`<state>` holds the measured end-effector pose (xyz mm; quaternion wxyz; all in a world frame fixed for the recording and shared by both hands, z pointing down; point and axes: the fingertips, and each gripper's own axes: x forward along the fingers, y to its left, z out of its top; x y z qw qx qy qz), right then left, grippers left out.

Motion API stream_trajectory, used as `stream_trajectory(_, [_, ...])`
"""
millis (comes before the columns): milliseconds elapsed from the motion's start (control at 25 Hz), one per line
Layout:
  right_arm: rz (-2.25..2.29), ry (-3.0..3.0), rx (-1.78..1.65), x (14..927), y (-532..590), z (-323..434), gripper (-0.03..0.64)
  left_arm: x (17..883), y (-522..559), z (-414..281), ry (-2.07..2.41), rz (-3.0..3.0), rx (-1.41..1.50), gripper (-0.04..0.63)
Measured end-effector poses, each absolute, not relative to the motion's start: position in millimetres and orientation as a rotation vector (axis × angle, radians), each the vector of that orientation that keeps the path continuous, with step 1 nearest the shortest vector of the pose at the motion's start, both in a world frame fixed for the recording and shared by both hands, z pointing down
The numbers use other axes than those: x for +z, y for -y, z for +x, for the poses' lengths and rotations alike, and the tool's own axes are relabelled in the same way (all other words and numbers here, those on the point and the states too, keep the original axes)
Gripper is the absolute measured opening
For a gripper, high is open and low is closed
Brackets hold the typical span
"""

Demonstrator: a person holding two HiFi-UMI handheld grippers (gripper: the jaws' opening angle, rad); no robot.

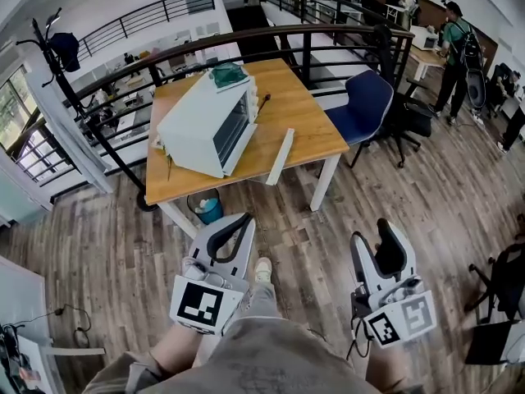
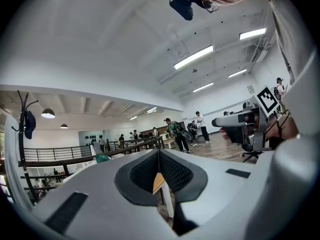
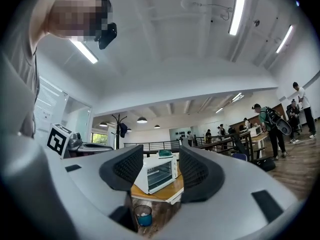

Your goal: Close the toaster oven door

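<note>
In the head view, the toaster oven (image 1: 205, 125) is sitting on the far wooden table (image 1: 303, 130), its glass door lying flush against the front. The left gripper (image 1: 238, 224) and right gripper (image 1: 385, 230) are hanging near the person, well apart from the table.

In the left gripper view, the left gripper (image 2: 159, 154) is showing its jaws pressed together, holding nothing.

In the right gripper view, the right gripper (image 3: 161, 155) is standing with jaws apart and empty, framing the distant toaster oven (image 3: 157, 174) above a blue bin (image 3: 143, 216).
</note>
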<state>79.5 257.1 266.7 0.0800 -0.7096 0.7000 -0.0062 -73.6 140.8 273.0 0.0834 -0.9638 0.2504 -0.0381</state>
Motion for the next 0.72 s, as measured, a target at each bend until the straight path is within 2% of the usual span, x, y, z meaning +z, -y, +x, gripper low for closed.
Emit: stream_trajectory(720, [-2.174, -2.177, -0.522, 397.7, -17.9, 140.2, 0.221, 363.3, 76.5, 2.3, -0.650, -2.936, -0.428, 0.021])
